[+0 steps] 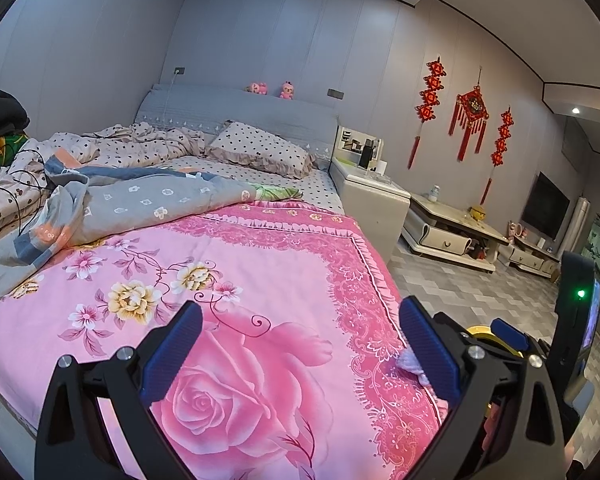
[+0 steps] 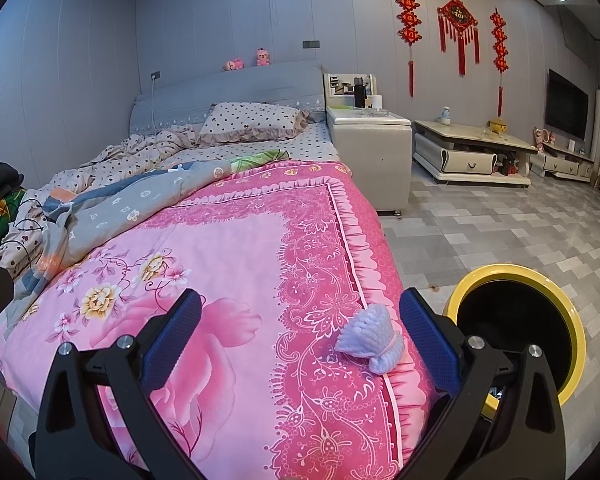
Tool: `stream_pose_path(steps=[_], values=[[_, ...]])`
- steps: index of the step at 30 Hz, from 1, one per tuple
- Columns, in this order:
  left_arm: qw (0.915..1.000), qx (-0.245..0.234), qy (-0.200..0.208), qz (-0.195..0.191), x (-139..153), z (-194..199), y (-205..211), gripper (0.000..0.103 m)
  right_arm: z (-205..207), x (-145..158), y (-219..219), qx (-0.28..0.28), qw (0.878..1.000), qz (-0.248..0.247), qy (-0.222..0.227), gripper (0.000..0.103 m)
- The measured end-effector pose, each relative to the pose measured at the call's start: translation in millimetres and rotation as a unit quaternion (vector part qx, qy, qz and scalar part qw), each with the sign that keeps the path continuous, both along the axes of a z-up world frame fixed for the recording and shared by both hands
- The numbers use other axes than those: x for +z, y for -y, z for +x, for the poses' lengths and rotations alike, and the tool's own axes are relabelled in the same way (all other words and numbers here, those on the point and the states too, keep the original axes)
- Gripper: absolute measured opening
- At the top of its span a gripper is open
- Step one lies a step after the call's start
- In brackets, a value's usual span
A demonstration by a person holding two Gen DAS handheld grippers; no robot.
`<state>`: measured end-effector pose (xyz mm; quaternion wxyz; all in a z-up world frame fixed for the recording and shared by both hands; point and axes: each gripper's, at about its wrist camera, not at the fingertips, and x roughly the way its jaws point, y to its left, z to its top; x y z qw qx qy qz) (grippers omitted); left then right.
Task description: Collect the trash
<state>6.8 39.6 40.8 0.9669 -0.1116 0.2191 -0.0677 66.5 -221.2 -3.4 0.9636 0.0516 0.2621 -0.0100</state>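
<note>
**Grasp not begun: bundle on bed edge, bin just beside**

Right gripper [image 2: 300, 328] is wide open and empty, hovering above the pink floral quilt [image 2: 228, 248]. The trash item, a small pale lavender bundle [image 2: 370, 342] tied with a thin band, lies on the quilt's dark pink border near the bed's right edge, just inside the right finger [image 2: 428, 344]. Yellow-rimmed bin [image 2: 516, 320] stands on the tiled floor [image 2: 500, 224] just beside that edge. Left gripper [image 1: 300, 344] is also spread wide, holding nothing, over the rose print; the bundle [image 1: 410, 362] only peeks out behind its right finger in that view.

Risks, judged from this layout:
- The bundle sits off-centre, close to one finger. Closing without re-centring could push it sideways rather than pinch it.
- It lies near the sloping quilt edge; a nudge could roll it to the floor, possibly missing the bin.
- Soft quilt under soft item: descending too deep could catch quilt fabric together with the bundle.
- The bundle looks squashy, so a pinch on its flared end might slip; the tied waist seems safer.
- Bin mouth is partly hidden behind the gripper body, so release aim may be uncertain.
</note>
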Motion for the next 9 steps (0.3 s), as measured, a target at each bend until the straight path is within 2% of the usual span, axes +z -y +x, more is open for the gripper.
stream_pose_path(steps=[9], values=[[1.0000,-0.002,-0.007,-0.002,0.3,2.4,-0.5,0.095,-0.4,-1.2,1.0,0.000,1.000,0.000,-0.002,0.095]])
